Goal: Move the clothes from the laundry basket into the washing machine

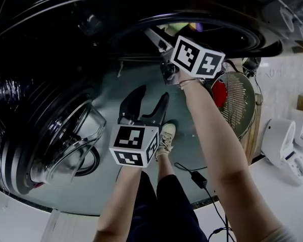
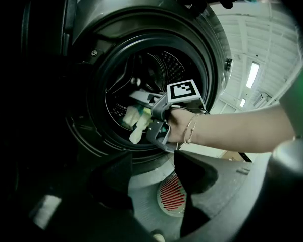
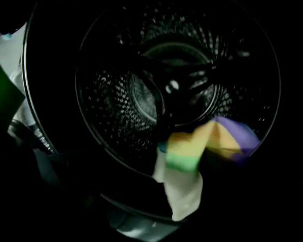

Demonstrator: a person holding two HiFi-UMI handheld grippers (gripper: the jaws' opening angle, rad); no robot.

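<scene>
The washing machine's drum opening (image 1: 202,26) is at the top of the head view, and its dark perforated drum (image 3: 177,84) fills the right gripper view. My right gripper (image 1: 166,34) reaches into the opening, shut on a white, yellow, green and purple cloth (image 3: 192,155). That cloth (image 2: 134,121) hangs over the door rim below the right gripper (image 2: 141,102). My left gripper (image 1: 144,102) hovers lower, outside the machine. It is open and empty (image 2: 151,173). No laundry basket shows.
The round glass door (image 1: 65,145) stands open at the left. A floor fan with a red hub (image 1: 231,102) sits right of the machine, also seen under the left jaws as the fan (image 2: 171,195). A cable and power brick (image 1: 199,179) lie near the person's shoe (image 1: 166,135).
</scene>
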